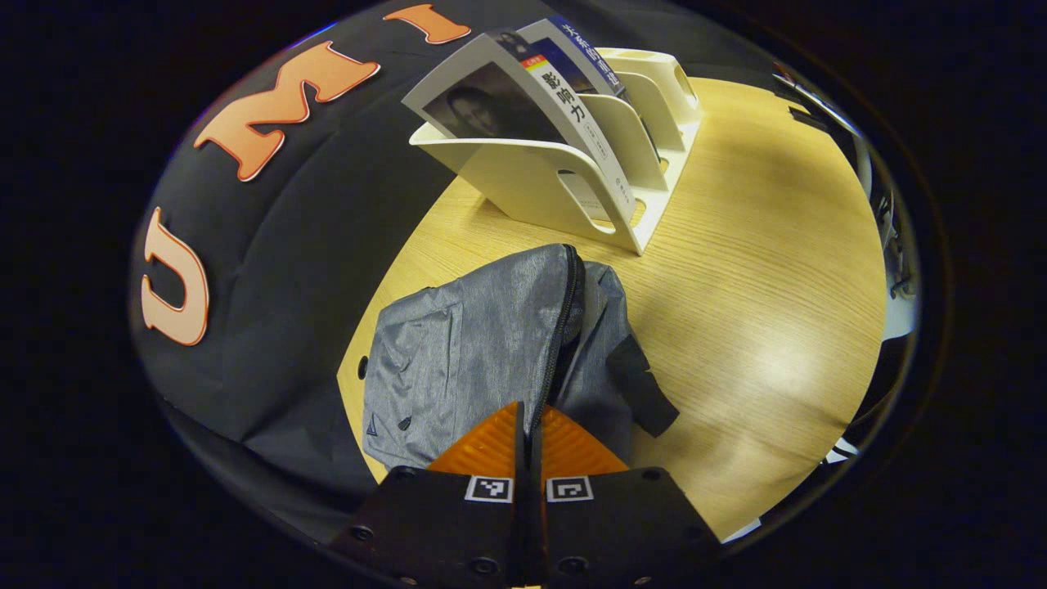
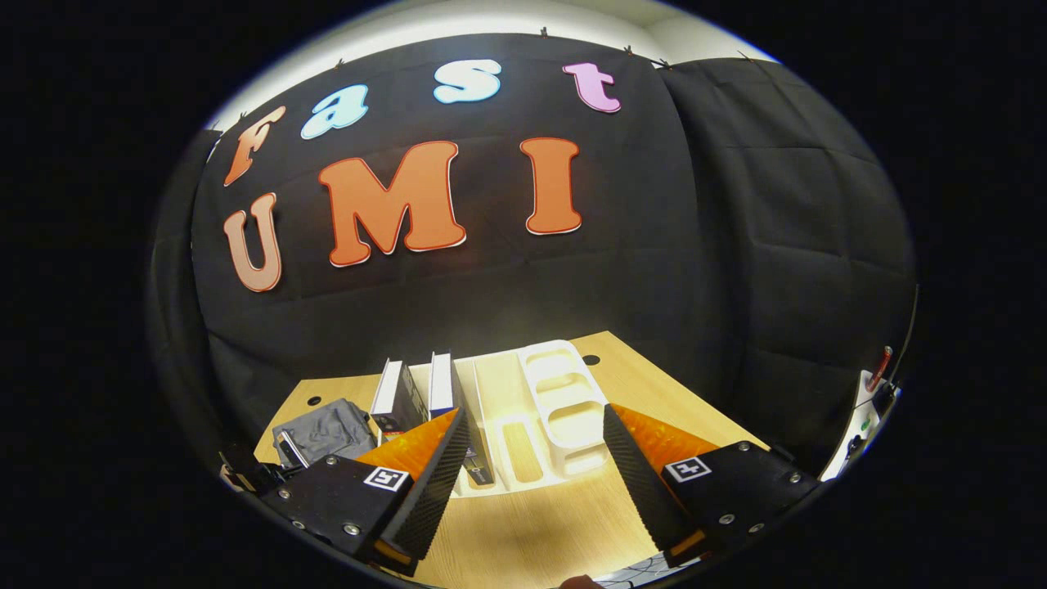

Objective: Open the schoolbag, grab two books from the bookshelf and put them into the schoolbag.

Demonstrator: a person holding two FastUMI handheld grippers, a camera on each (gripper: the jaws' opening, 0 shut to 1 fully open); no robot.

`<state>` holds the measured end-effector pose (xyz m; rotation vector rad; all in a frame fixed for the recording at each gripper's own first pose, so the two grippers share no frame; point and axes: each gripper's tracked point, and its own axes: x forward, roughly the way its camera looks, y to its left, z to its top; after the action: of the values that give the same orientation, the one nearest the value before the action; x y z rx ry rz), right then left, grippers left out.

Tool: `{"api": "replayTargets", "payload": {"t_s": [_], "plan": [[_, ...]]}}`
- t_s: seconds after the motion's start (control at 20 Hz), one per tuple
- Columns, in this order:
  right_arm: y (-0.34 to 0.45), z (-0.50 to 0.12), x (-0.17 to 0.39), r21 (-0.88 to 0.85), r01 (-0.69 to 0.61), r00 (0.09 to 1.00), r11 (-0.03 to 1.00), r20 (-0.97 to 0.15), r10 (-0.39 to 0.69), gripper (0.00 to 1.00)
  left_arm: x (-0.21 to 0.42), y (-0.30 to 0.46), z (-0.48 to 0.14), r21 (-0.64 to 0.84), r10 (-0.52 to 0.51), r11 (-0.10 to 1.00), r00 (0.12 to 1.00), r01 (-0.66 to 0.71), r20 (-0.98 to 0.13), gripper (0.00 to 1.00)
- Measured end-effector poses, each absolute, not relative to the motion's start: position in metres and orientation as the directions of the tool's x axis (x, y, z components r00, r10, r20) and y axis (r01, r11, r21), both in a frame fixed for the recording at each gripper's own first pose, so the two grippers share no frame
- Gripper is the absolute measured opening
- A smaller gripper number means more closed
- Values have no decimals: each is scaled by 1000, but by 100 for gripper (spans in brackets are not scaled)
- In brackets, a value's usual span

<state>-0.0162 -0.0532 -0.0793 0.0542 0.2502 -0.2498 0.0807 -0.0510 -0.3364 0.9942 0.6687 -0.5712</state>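
Note:
The grey schoolbag (image 1: 458, 343) lies flat on the wooden table (image 1: 761, 270), its dark zipper (image 1: 564, 311) running down its middle. My left gripper (image 1: 530, 406) is shut right on the near end of that zipper, and the zipper line runs straight into the pinch, which hides the pull. Behind the bag stands a white bookshelf (image 1: 532, 184) holding two leaning books (image 1: 499, 98). My right gripper (image 2: 533, 411) hovers open and empty above the table, facing the bookshelf (image 2: 556, 409). There the two books (image 2: 397, 397) stand upright in the shelf's left slots, with the schoolbag (image 2: 323, 433) further left.
The black cloth wall rises close behind the table's far edge. The shelf's right slots (image 2: 564, 388) hold nothing. Bare wood (image 2: 532, 523) lies between my right gripper and the shelf. Some clutter sits past the table's right edge (image 2: 871, 393).

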Motion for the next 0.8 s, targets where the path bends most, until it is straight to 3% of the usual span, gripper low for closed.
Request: {"api": "replayTargets", "payload": {"t_s": [0.3,0.45,0.8], "plan": [[-35,-77,-14,54,258,938,965,-251,-237,98,97,-41,-286,451,-199,477,593,754,-781,1],[-27,-79,-15,70,260,938,963,-256,-234,98,118,-27,-252,431,-225,508,598,746,-769,1],[-2,-75,-26,38,261,933,965,-266,-242,98,136,-12,-207,352,-311,480,531,803,-788,1]]}}
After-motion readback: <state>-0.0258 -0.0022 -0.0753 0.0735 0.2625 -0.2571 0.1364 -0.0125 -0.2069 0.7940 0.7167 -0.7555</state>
